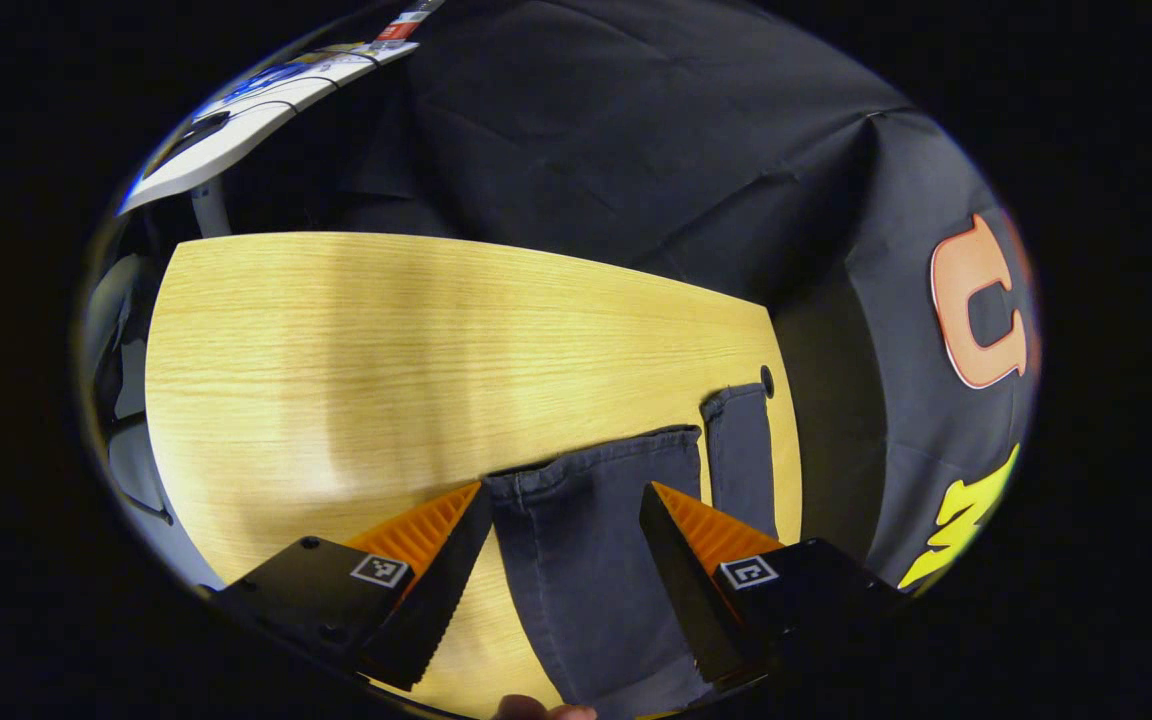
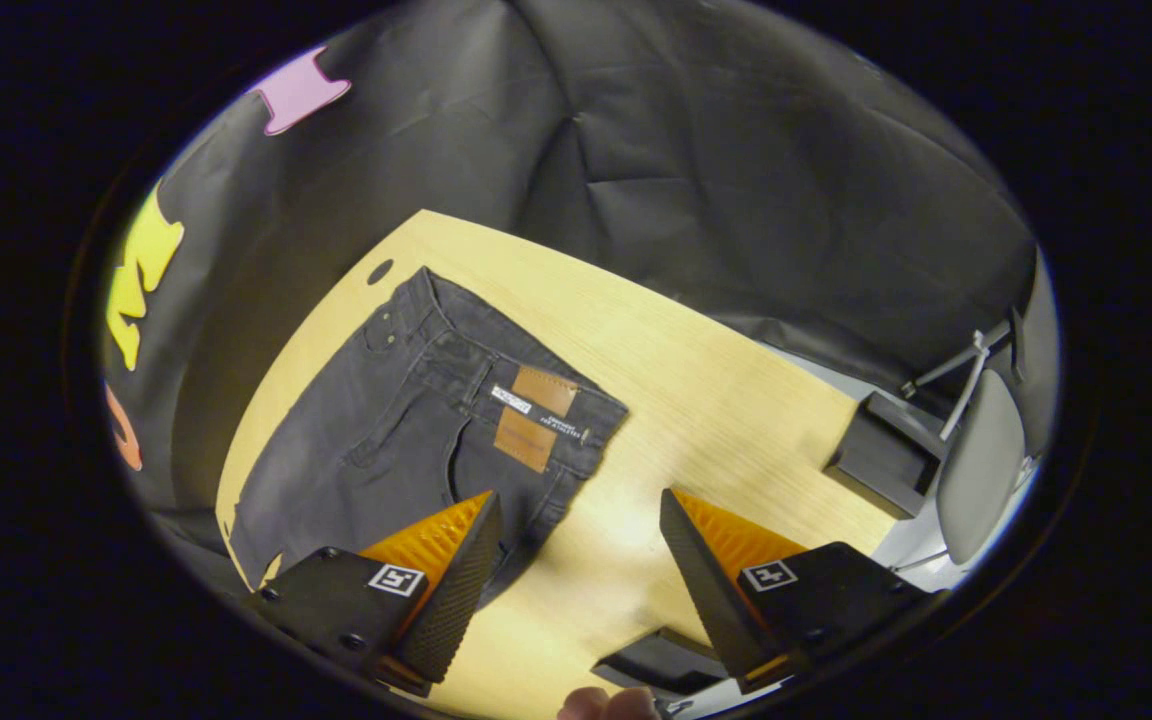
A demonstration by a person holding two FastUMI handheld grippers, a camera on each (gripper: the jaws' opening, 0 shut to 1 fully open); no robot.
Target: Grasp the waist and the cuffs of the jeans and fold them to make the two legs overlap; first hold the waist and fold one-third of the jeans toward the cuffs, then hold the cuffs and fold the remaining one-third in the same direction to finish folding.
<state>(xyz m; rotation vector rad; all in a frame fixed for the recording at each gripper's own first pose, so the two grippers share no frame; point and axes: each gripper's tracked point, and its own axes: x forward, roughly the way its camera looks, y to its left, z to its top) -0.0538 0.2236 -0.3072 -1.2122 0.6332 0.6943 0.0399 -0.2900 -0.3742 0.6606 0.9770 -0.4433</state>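
Currently, dark charcoal denim jeans (image 2: 406,420) are lying flat on the pale wood-grain worktop (image 2: 696,400), their waistband with its brown leather patch (image 2: 534,415) lying toward the worktop's middle, one side running along the edge nearest the black cloth wall (image 2: 696,170). Left tongs (image 1: 566,520) are hovering wide open, holding nothing, straddling a cuff (image 1: 596,465) above the leg; a second cuff (image 1: 736,400) is lying near the worktop's corner. Right tongs (image 2: 581,525) are gaping wide, gripping nothing, beside the waistband.
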